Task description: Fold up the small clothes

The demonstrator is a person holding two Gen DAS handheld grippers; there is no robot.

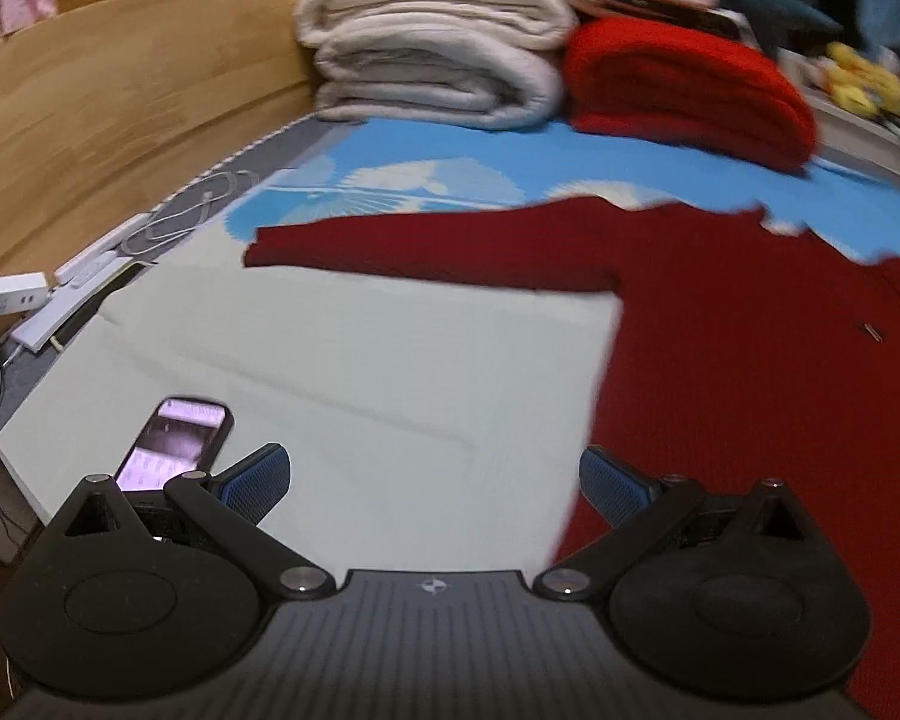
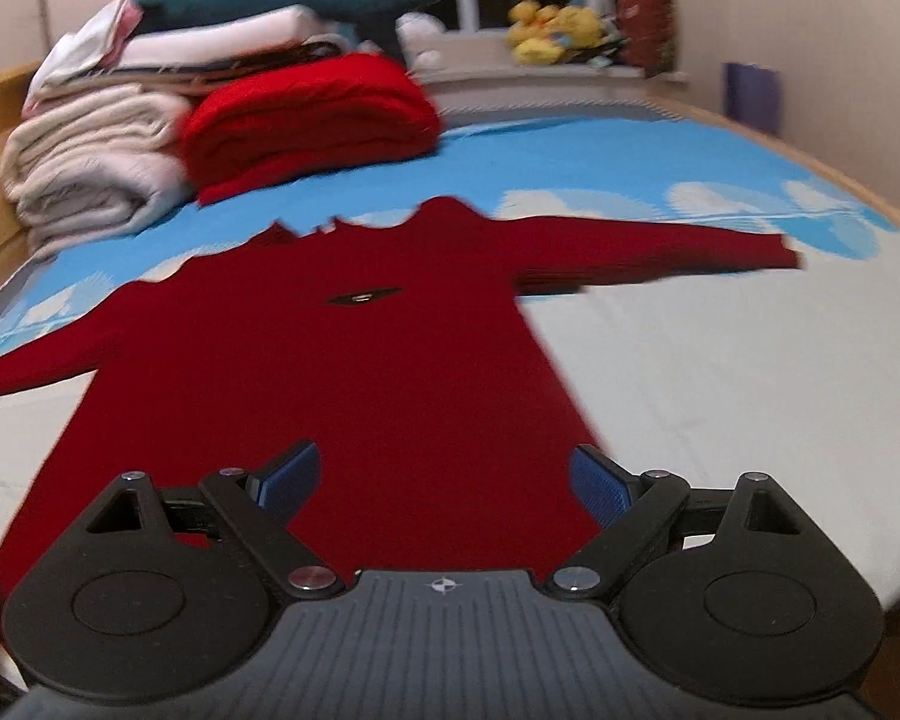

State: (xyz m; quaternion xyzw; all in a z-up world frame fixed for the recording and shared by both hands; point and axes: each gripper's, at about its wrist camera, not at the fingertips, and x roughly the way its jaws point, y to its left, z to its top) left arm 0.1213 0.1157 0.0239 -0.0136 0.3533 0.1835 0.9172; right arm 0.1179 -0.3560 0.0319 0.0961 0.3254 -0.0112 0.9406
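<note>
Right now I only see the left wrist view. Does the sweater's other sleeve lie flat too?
Observer: Yes. In the right view the sweater lies spread out, its far sleeve stretched sideways on the bed.
Operator: Is the right gripper holding any of it?
Observer: No. The right gripper hangs over the sweater's lower body, jaws wide, nothing between its pads.
Operator: Anything past the folded pile I can't see?
Observer: A window sill with yellow plush toys beyond the bed's far end.
</note>
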